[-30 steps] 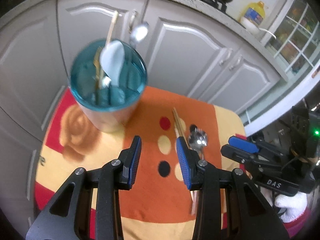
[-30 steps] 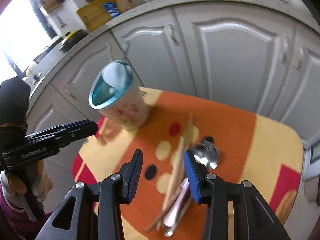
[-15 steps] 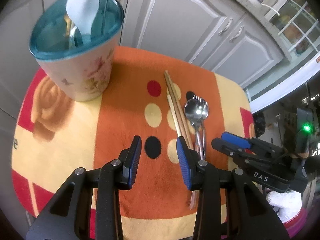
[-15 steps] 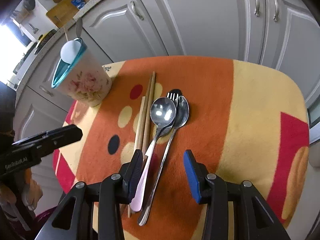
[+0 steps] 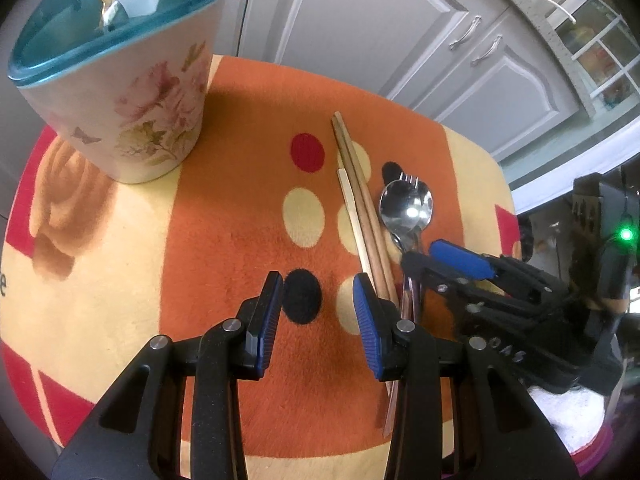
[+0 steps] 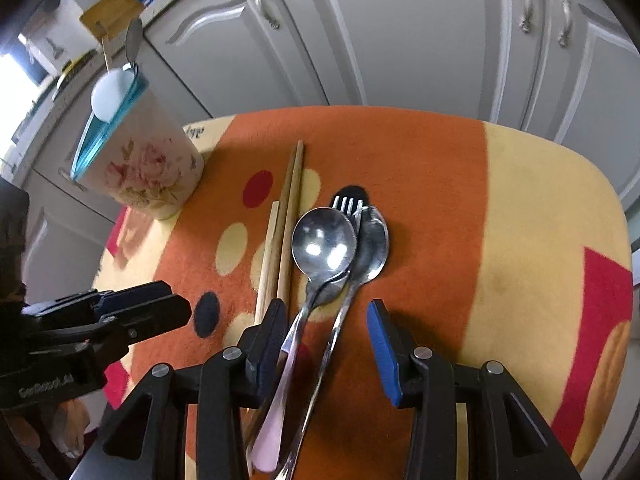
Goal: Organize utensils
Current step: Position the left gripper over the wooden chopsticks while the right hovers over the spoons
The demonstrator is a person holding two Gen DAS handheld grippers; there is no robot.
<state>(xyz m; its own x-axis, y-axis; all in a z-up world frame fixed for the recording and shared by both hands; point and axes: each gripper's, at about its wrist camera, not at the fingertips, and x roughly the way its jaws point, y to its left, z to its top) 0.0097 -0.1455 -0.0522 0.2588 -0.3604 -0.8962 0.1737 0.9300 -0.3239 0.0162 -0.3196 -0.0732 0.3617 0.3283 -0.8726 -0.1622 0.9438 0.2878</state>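
A floral utensil holder with a teal rim stands at the back left of the cloth, with a white spoon and other utensils in it. Wooden chopsticks lie mid-cloth, and beside them a pink-handled spoon, a second steel spoon and a fork. My left gripper hangs open over a black dot, just left of the chopsticks, with nothing between its fingers. My right gripper is open low over the cloth. Both spoon handles lie between its jaws, and the pads are not pressing on them.
The orange, yellow and red cloth covers a small table in front of grey kitchen cabinets. Each gripper shows in the other's view: the right gripper and the left gripper. The cloth's right side holds nothing.
Both grippers have come down toward the cloth and tilted further downward. The right one now straddles the spoon handles; the left has neared the chopsticks. Neither has changed its opening.
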